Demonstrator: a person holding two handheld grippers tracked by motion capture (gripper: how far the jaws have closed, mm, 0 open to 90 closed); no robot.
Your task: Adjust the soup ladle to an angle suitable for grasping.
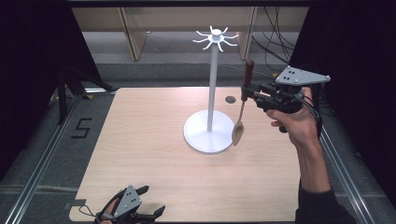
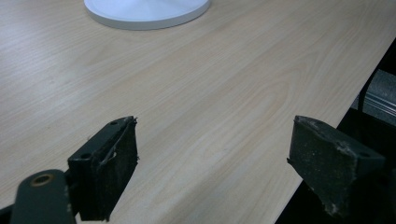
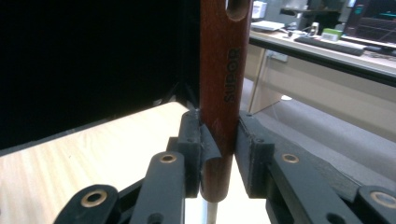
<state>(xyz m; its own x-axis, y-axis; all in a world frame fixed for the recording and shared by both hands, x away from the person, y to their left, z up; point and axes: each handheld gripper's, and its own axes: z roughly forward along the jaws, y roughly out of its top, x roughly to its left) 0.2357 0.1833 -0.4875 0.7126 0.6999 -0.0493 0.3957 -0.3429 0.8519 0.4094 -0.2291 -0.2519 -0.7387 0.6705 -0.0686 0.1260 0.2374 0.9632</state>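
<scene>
Right gripper (image 1: 246, 88) clamps the spoon (image 1: 241, 112) by its red handle, bowl hanging down, at 3 o'clock of the rack (image 1: 211, 88); hanging hole up, probably for a hook. Left gripper (image 2: 212, 163) idle, jaws wide, empty.

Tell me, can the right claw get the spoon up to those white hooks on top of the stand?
Probably yes. The right claw grips the spoon by its brown handle, beside the pole and below the hooks. Nothing stands between them, and the handle's hole is free.
</scene>
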